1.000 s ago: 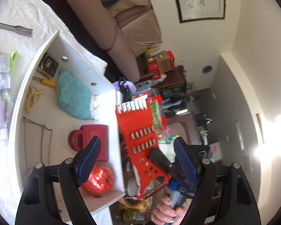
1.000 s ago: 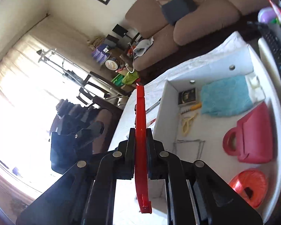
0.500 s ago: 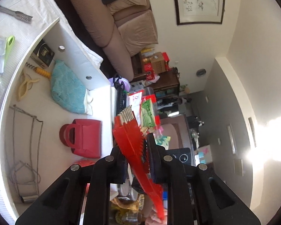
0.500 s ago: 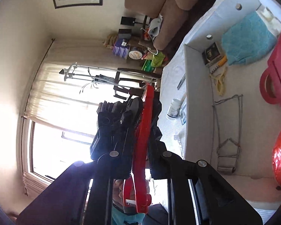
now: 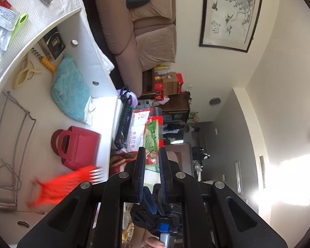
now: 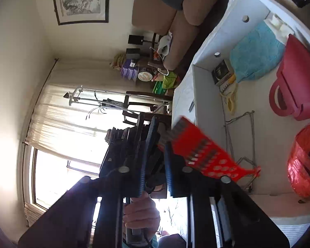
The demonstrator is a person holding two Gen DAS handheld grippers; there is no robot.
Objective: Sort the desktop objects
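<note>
In the left wrist view, the far left shows a green tool point(image 5: 19, 23) on the striped cloth outside the white box point(image 5: 88, 47); the right wrist view does not show it. Inside the box, this view has the red grater point(image 5: 62, 184) at the lower left, strongly blurred, over the box floor and well apart from both grippers. I cannot tell if it already touches the floor. In the lower centre the left gripper point(image 5: 151, 149) has its jaws almost together, with nothing between the pads. The right wrist view shows on its left a bright window with a curtain point(image 6: 72, 124), and at the bottom centre a hand point(image 6: 142, 210) on a handle. The right gripper point(image 6: 158, 136) is also nearly closed and holds nothing. The grater is just beside its right finger, one corner hidden behind it. At the far right an orange net bag point(image 6: 303, 161) lies in the box; the left view does not show it. Counted in the box: one grater, one red handbag point(image 5: 78, 146), one teal cloth point(image 5: 70, 91), one wire rack point(image 5: 20, 124), one yellow clip point(image 5: 24, 74), one net bag.
</note>
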